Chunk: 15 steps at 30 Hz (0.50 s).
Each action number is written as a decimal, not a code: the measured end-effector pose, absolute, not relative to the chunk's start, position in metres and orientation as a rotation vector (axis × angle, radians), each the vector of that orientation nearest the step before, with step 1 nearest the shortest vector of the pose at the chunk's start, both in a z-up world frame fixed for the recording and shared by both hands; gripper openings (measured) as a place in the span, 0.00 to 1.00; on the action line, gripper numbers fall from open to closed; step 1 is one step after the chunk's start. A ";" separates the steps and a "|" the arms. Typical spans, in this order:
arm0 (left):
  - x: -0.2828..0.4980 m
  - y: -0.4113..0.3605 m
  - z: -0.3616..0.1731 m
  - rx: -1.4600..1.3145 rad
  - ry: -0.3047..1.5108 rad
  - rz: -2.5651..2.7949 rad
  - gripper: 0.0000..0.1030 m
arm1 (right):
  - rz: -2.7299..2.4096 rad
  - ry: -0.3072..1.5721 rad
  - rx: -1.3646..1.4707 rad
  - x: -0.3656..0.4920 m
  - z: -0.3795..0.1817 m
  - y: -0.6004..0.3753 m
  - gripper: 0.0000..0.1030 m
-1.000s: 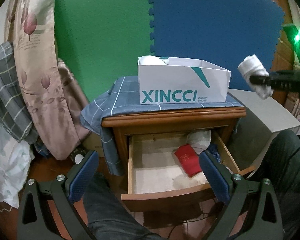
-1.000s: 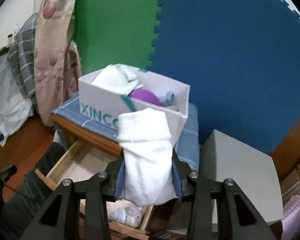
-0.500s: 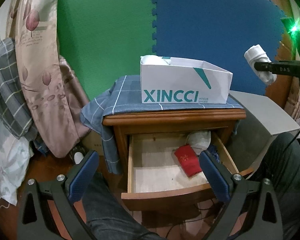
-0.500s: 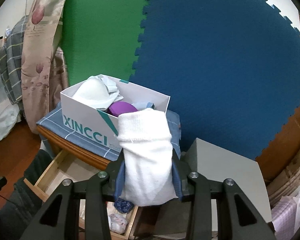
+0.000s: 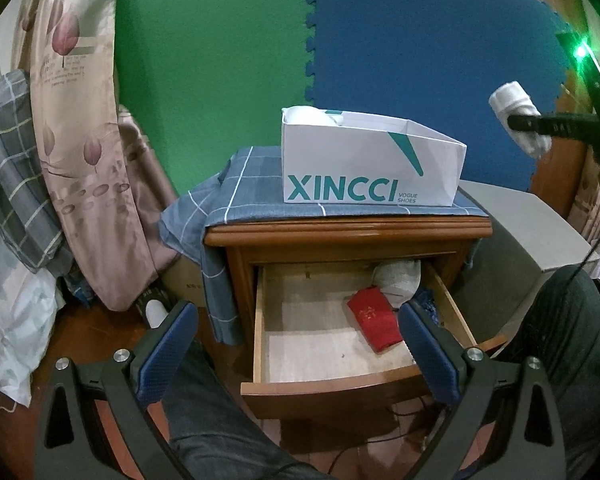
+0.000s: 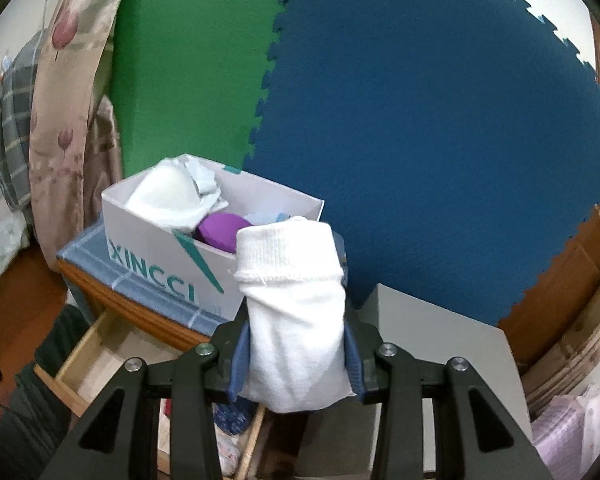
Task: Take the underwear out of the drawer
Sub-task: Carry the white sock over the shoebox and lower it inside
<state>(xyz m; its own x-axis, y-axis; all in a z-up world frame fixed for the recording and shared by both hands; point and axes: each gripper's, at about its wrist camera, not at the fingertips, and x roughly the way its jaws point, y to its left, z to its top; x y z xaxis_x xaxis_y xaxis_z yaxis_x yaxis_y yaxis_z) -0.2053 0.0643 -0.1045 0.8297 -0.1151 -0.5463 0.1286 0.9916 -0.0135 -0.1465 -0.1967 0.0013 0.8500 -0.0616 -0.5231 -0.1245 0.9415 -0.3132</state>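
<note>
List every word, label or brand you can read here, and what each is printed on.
"XINCCI": teal letters on the front of the white shoe box.
"VOGUE SHOES": small teal print beside it on the same box.
Small dark lines on the floral curtain: too blurred to read.
Marking on the right gripper finger: unreadable.

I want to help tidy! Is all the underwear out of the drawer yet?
Not yet. Done: the drawer is open, and the shoe box already holds white and purple pieces. In hand: the right tool grips a white bundle, lifted clear. Left: red and whitish items remain inside; the left tool is empty.
</note>
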 end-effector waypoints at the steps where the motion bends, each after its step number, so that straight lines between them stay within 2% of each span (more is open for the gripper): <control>1: -0.205 0.065 -0.104 0.024 0.579 -0.129 0.96 | 0.038 0.550 -0.338 -0.143 0.006 -0.197 0.39; 15: -0.200 0.075 -0.120 -0.021 0.616 -0.104 0.96 | 0.106 0.472 -0.250 -0.059 0.065 -0.171 0.39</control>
